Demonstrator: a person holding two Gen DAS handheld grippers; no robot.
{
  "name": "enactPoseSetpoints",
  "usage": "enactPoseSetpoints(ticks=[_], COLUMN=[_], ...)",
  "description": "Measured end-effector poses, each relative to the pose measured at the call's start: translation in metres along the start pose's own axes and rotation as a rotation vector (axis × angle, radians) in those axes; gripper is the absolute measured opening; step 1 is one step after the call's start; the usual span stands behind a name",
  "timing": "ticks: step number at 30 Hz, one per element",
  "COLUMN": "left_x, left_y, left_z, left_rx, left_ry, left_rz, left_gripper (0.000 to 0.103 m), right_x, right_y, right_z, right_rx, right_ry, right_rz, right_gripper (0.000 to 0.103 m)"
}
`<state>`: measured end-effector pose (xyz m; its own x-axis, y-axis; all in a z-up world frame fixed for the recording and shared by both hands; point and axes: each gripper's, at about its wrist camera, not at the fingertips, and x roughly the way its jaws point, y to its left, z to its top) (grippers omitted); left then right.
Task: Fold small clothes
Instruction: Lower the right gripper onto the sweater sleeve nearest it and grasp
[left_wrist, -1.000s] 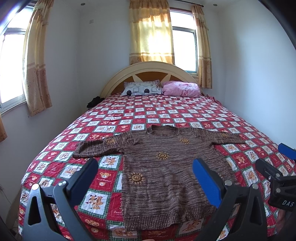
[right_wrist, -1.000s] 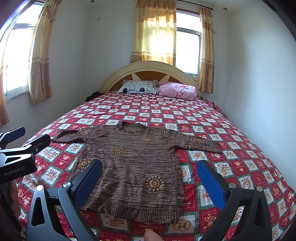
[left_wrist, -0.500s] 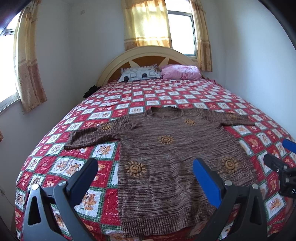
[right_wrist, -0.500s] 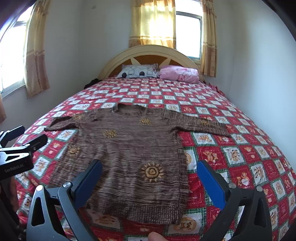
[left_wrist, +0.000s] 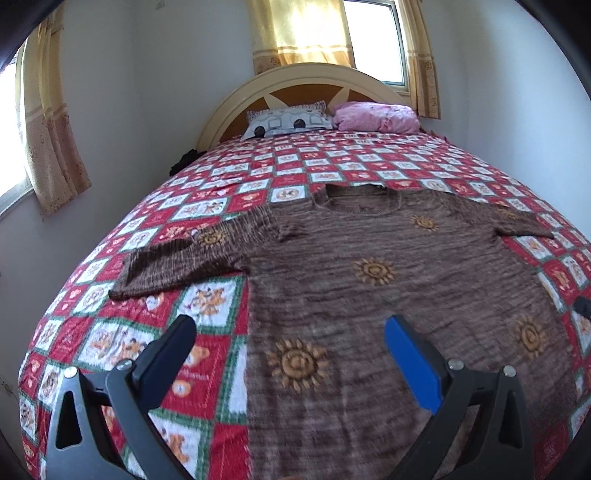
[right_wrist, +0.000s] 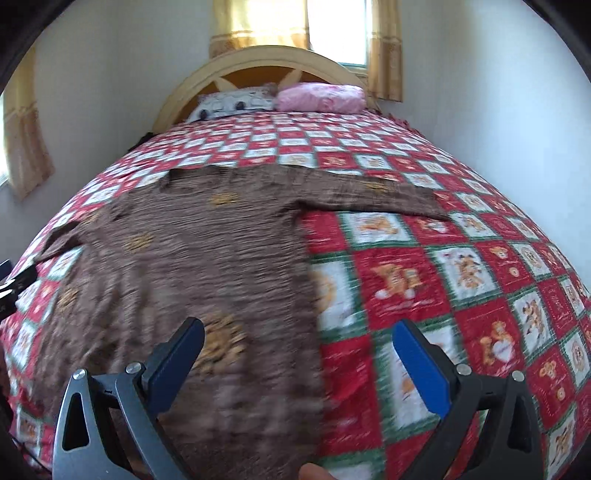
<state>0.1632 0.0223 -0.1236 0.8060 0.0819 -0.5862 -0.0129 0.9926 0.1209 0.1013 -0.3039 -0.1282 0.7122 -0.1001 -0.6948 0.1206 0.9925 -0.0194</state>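
Left wrist view: red patchwork bedspread (left_wrist: 207, 206) fills everything ahead; brown sweater (left_wrist: 388, 295) lies flat on it, under and beyond the left gripper (left_wrist: 288, 336), jaws wide apart, empty. Right gripper (right_wrist: 297, 339) likewise gapes empty over the sweater's side edge

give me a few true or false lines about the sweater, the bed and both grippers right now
1. The brown sweater lies spread flat on the bed's checkered cover. True.
2. The left gripper is shut on a sleeve. False: its fingers stand wide apart, holding nothing.
3. The right gripper is open, above the sweater's right side edge. True.
4. Both sleeves are folded over the chest. False: they stretch out sideways.
5. A pink pillow sits by the headboard. True.
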Motion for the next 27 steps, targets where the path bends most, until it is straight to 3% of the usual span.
enactPoseSetpoints(ticks=[10, 13, 15, 19, 23, 27], left_x=[0.059, 0.076, 0.087, 0.101, 0.11, 0.118], left_y=[-0.005, -0.004, 0.002, 0.004, -0.002, -0.003], left_z=[0.027, 0.036, 0.04, 0.039, 0.032, 0.028], left_rx=[0.027, 0.018, -0.02, -0.052, -0.039, -0.043], left_ry=[0.038, 0.05, 0.071, 0.108, 0.137, 0.164], left_rz=[-0.02, -0.011, -0.016, -0.016, -0.021, -0.028], left_gripper=[0.103, 0.103, 0.103, 0.103, 0.103, 0.103], right_x=[0.059, 0.079, 0.093, 0.116, 0.139, 0.157], right_y=[-0.098, -0.128, -0.146, -0.178, -0.202, -0.216], right_z=[0.053, 0.065, 0.071, 0.079, 0.09, 0.099], right_rx=[0.203, 0.29, 0.342, 0.456, 0.536, 0.577], right_ry=[0.046, 0.061, 0.078, 0.085, 0.091, 0.108], right_rz=[-0.028, -0.016, 0.011, 0.06, 0.068, 0.057], right_gripper=[0.101, 0.089, 0.076, 0.075, 0.059, 0.059])
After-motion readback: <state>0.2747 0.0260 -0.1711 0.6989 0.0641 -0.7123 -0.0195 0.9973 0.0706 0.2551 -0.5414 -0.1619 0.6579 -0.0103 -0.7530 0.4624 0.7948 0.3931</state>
